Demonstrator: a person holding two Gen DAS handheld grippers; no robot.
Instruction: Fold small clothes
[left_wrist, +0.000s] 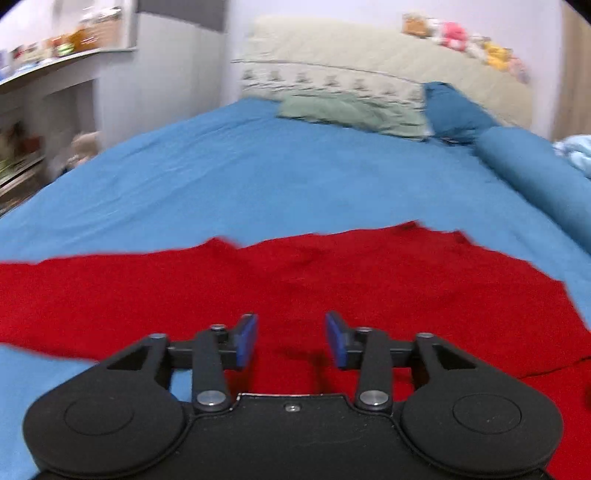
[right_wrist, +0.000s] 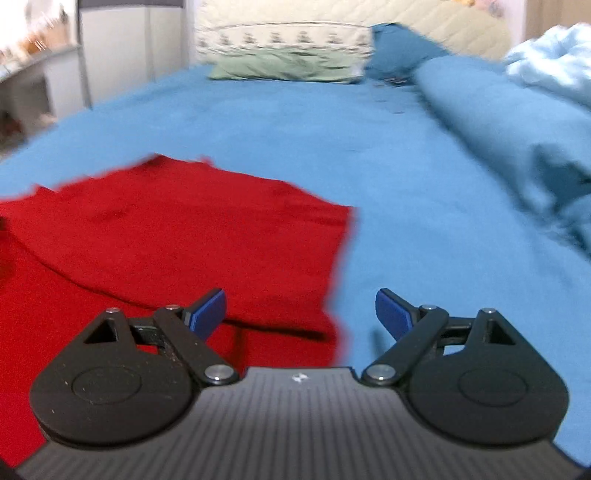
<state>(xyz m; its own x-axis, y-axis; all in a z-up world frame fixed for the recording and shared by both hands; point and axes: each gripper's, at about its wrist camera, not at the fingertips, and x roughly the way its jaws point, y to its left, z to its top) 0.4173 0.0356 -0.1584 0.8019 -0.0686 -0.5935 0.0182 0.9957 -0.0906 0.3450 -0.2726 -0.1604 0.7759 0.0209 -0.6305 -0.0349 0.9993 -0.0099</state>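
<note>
A red garment lies spread flat on the blue bed sheet. My left gripper is open and empty, hovering over the garment's near middle. In the right wrist view the same red garment fills the left half, with a fold line across its near part. My right gripper is wide open and empty, straddling the garment's right edge, its left finger over the red cloth and its right finger over the bare blue sheet.
Pillows and a beige headboard with plush toys stand at the far end. A rolled blue duvet and a light blue blanket lie along the right side. Shelves stand left of the bed.
</note>
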